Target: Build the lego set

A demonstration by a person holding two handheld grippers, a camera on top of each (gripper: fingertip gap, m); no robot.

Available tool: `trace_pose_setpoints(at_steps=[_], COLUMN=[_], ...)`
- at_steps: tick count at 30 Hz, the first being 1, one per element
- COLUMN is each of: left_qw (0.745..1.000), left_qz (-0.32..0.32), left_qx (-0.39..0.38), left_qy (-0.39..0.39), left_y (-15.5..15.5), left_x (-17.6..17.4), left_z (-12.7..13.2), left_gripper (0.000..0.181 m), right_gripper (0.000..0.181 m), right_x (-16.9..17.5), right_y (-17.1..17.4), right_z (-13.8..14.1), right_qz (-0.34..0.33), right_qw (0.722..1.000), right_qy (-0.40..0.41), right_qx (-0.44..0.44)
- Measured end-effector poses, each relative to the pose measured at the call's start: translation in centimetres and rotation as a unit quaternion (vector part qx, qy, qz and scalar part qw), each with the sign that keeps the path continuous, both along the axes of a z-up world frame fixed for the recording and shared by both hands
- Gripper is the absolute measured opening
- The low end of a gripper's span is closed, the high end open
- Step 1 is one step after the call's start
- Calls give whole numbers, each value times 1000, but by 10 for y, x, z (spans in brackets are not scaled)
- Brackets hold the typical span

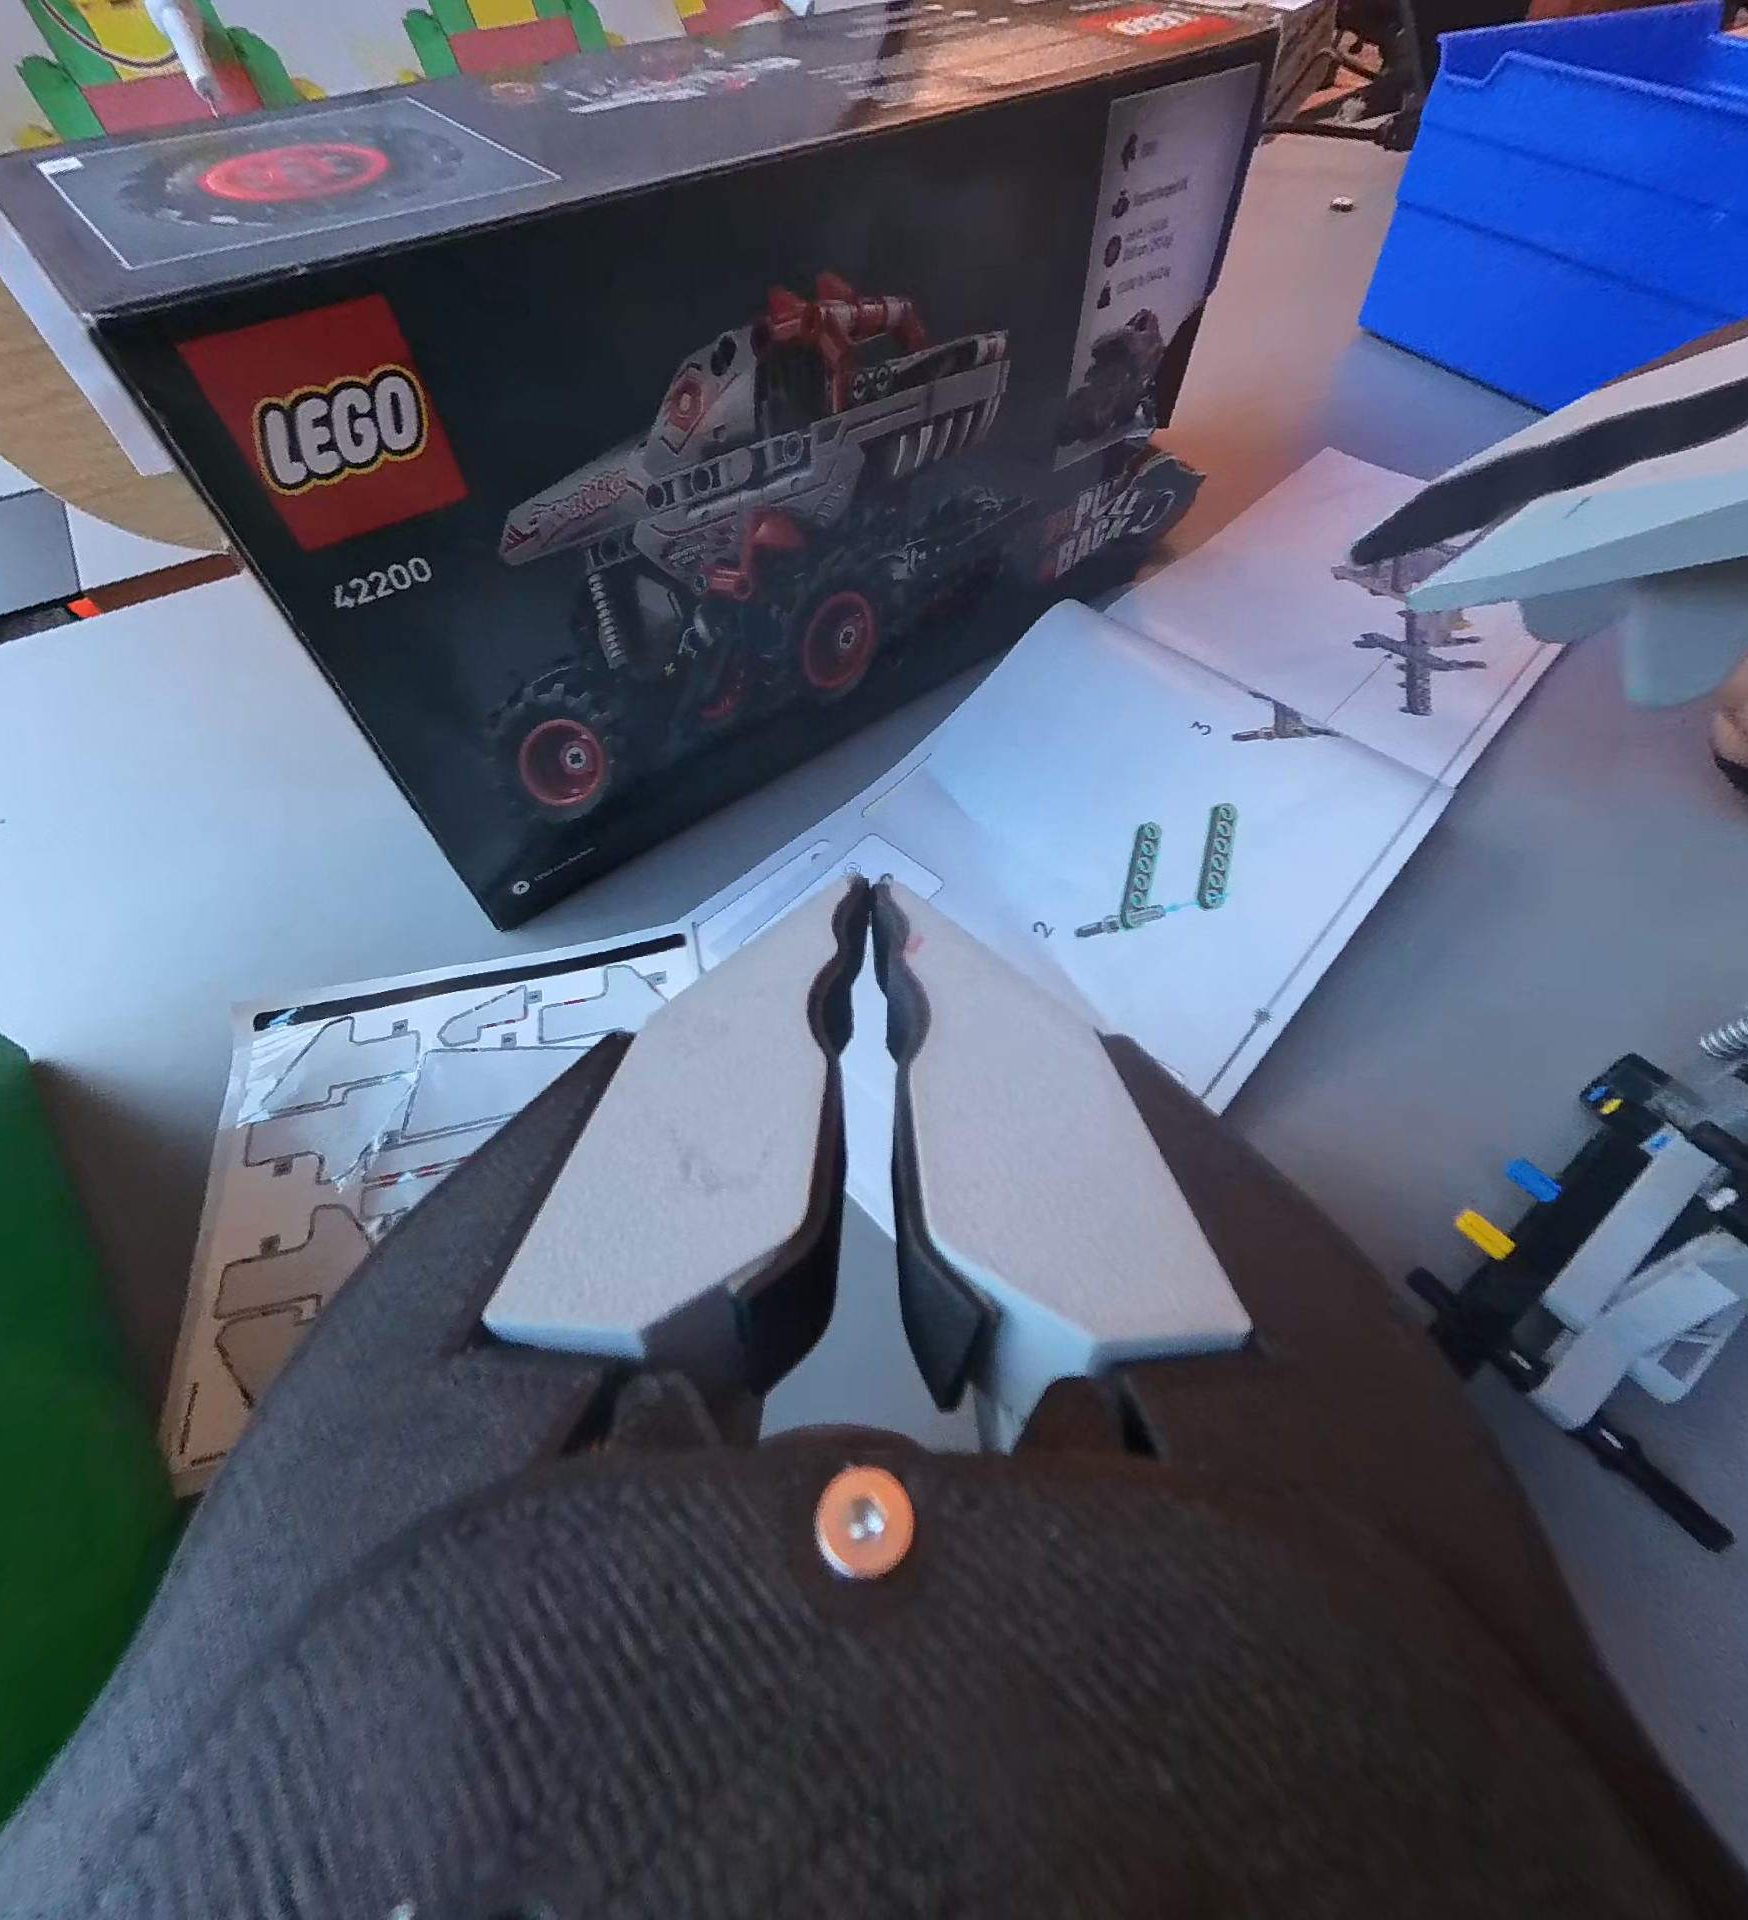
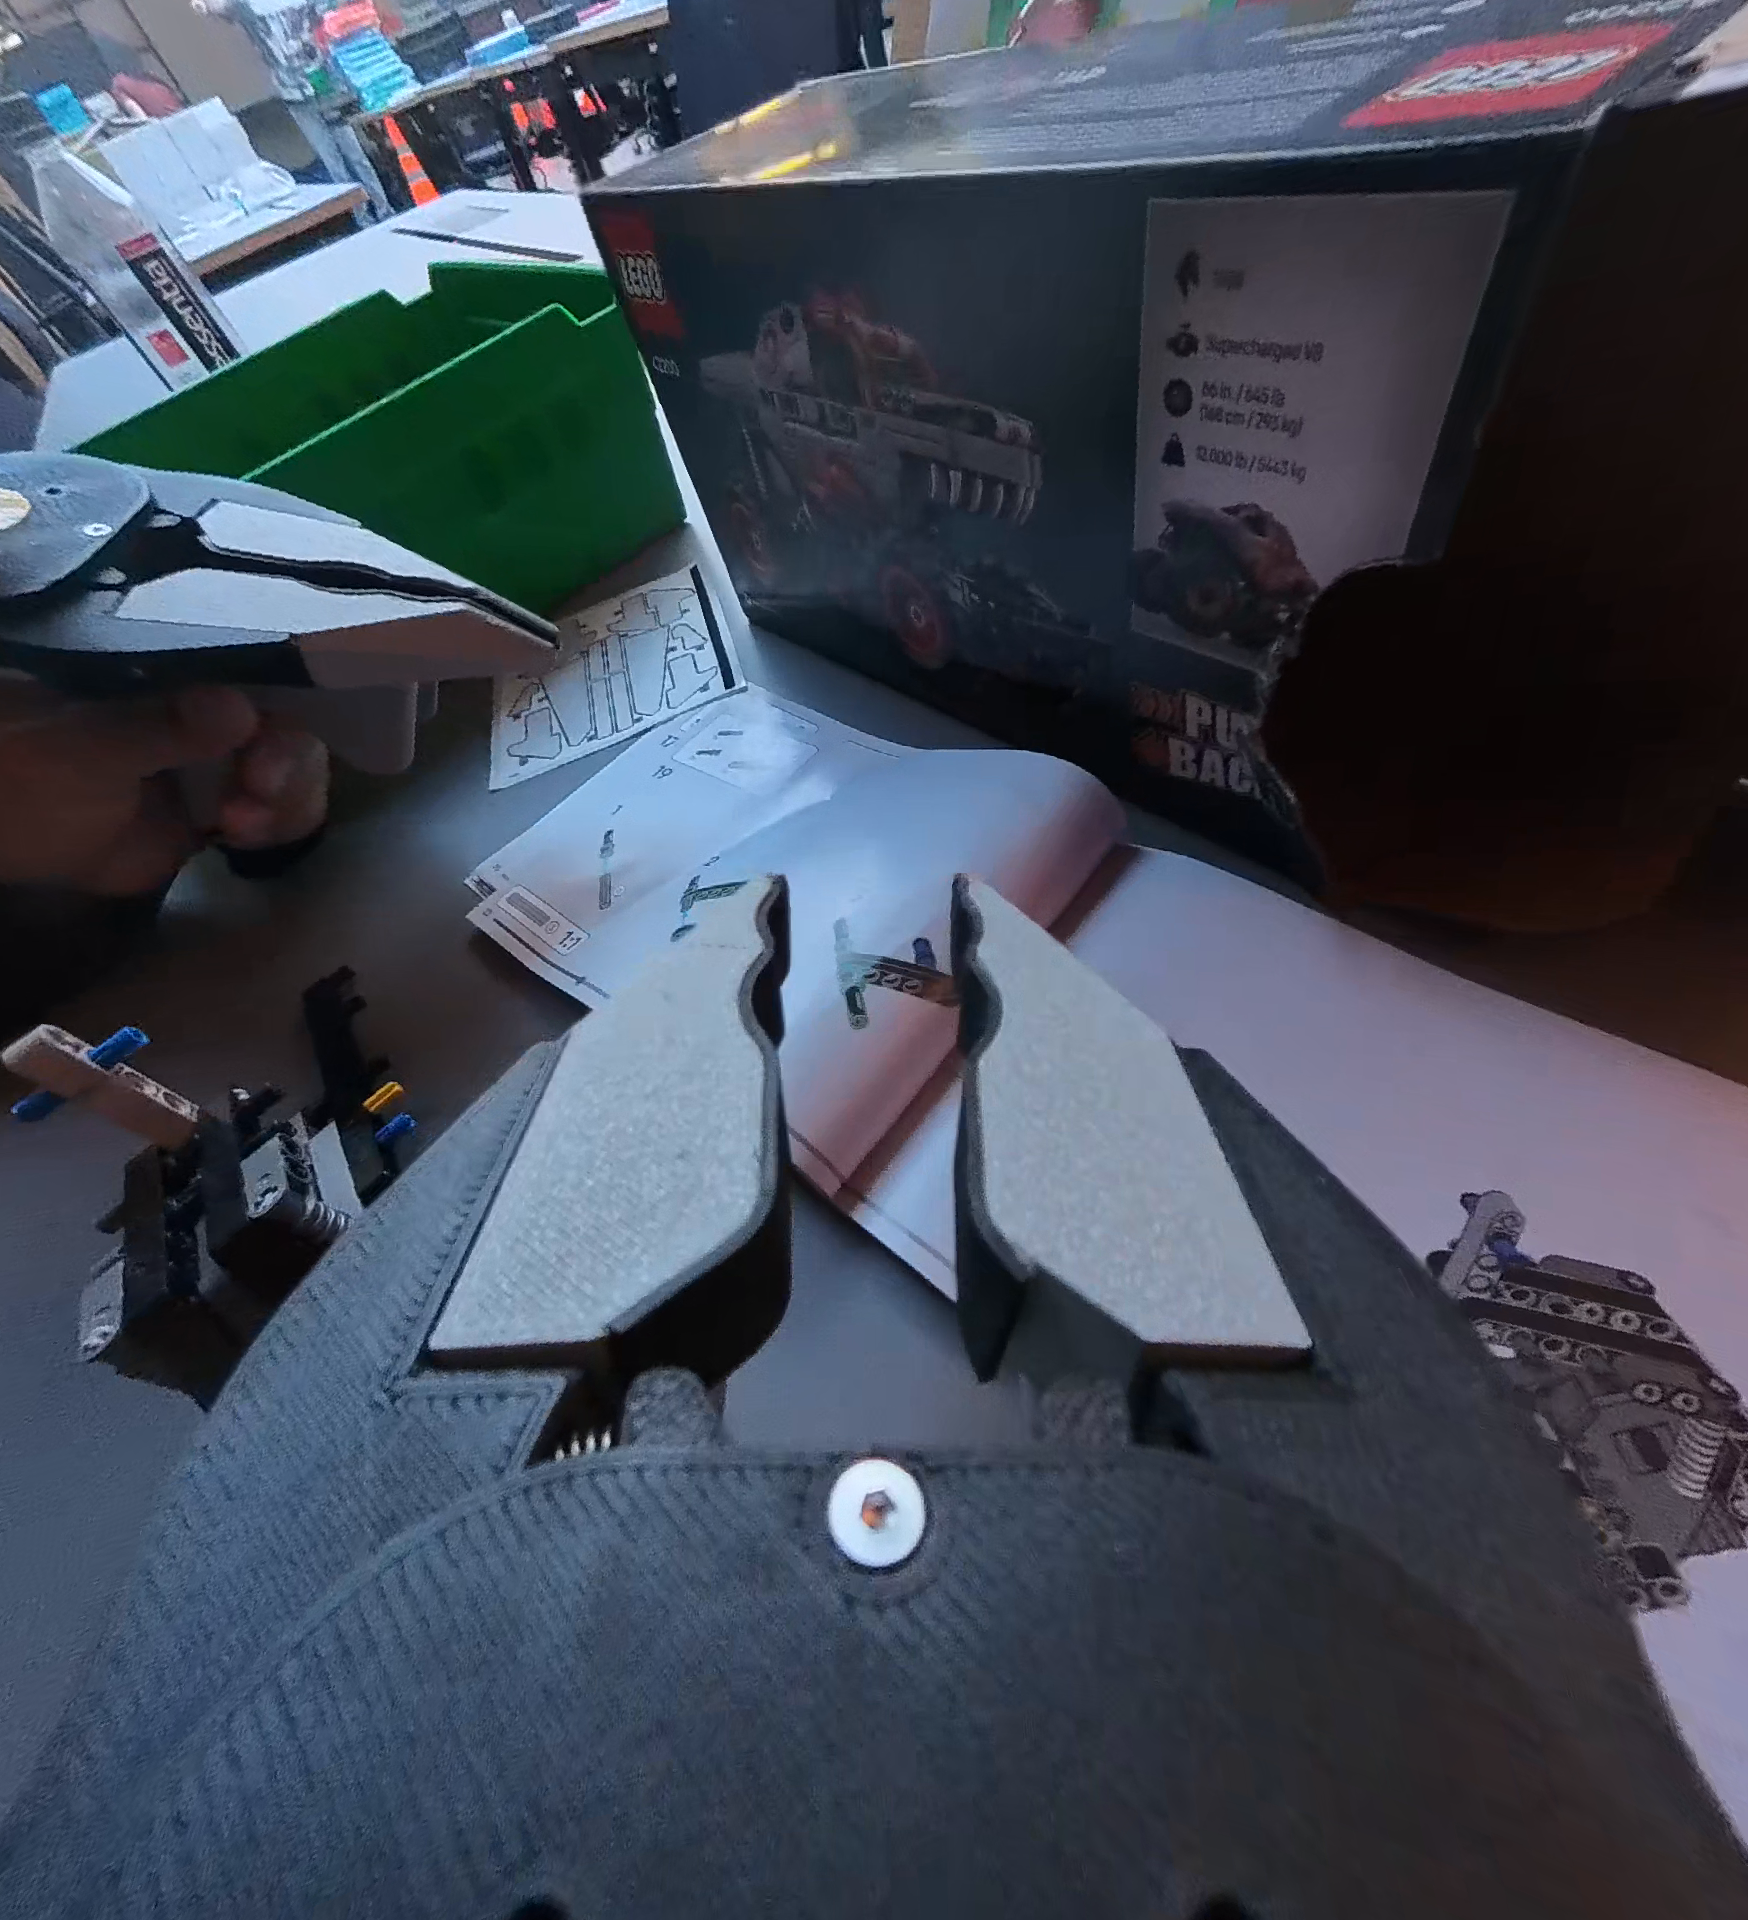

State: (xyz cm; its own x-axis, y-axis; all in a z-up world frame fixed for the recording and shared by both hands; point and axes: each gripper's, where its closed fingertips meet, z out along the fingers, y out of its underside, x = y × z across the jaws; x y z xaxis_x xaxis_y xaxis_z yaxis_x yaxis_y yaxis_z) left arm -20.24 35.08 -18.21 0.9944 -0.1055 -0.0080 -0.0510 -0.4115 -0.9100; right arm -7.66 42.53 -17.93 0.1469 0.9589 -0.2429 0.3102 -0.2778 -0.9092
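My left gripper [image 1: 868, 896] is shut and empty, and hovers over the near edge of the open instruction booklet [image 1: 1161, 748]. My right gripper [image 2: 868, 902] is open and empty above the same booklet [image 2: 880, 821]. A partly built black and grey Lego assembly [image 1: 1618, 1247] with blue and yellow pins and a spring lies on the table at the right. In the right wrist view the assembly [image 2: 226, 1195] sits at the lower left. The right gripper [image 1: 1381, 551] shows at the upper right of the left wrist view. The left gripper [image 2: 527, 629] shows at the left of the right wrist view.
The black Lego set box [image 1: 641, 499] stands behind the booklet. A sticker sheet [image 1: 350, 1122] lies left of the booklet. A green bin [image 2: 434, 426] stands at the left and a blue bin [image 1: 1628, 187] at the far right. Some 15 cm of space lies between my two pairs of fingers.
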Motion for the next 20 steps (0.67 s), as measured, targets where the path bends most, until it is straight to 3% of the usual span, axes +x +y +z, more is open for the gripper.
trace_pose_setpoints(at_steps=[1, 20], left_qw=[1000, 1000], left_qz=[1, 0], left_qx=[0, -5], left_qy=[-2, -19], left_y=[0, 0], left_x=[-1, -4], left_z=[0, -2], left_gripper=[0, 0], right_gripper=[28, 21], right_x=[1, 1], right_y=[0, -8], right_z=[1, 18], right_qz=[0, 15], right_qw=[1000, 998], right_qy=[0, 31], right_qx=[5, 51])
